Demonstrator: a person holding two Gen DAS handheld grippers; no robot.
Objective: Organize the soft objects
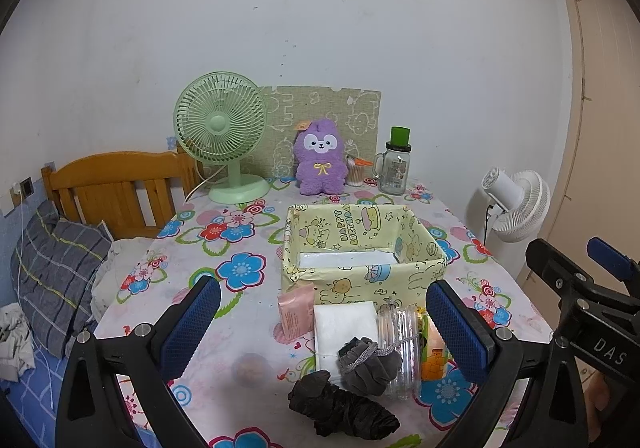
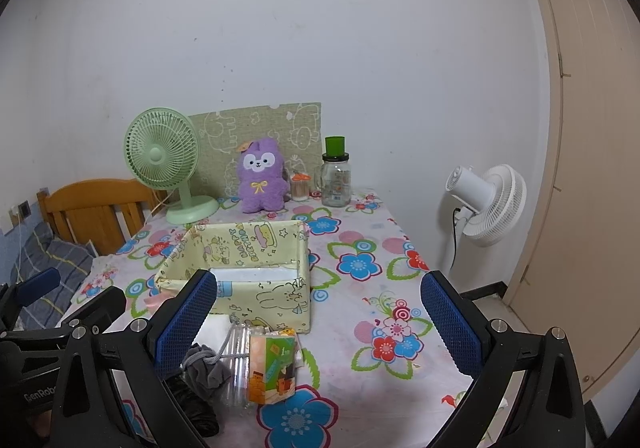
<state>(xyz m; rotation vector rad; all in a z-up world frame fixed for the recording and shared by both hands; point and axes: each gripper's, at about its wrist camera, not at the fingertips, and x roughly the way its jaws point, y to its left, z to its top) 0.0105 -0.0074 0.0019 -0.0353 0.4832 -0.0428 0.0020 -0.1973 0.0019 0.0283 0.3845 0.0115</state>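
A yellow cartoon-print fabric box (image 1: 362,248) (image 2: 244,272) stands open on the flowered table. In front of it lie a pink packet (image 1: 295,311), a white tissue pack (image 1: 346,326), a grey drawstring pouch (image 1: 370,366) (image 2: 206,368), a crumpled black bag (image 1: 342,408), a clear plastic bottle (image 1: 402,348) (image 2: 236,364) and a small green-orange carton (image 1: 434,352) (image 2: 274,366). A purple plush (image 1: 320,157) (image 2: 262,175) sits at the back. My left gripper (image 1: 324,324) is open above the pile. My right gripper (image 2: 320,322) is open, right of the pile.
A green desk fan (image 1: 222,135) (image 2: 164,161), a glass jar with green lid (image 1: 396,163) (image 2: 336,175) and a cotton-swab tub (image 1: 355,171) stand along the back. A white floor fan (image 2: 490,203) stands right of the table. A bed with wooden headboard (image 1: 116,187) is left.
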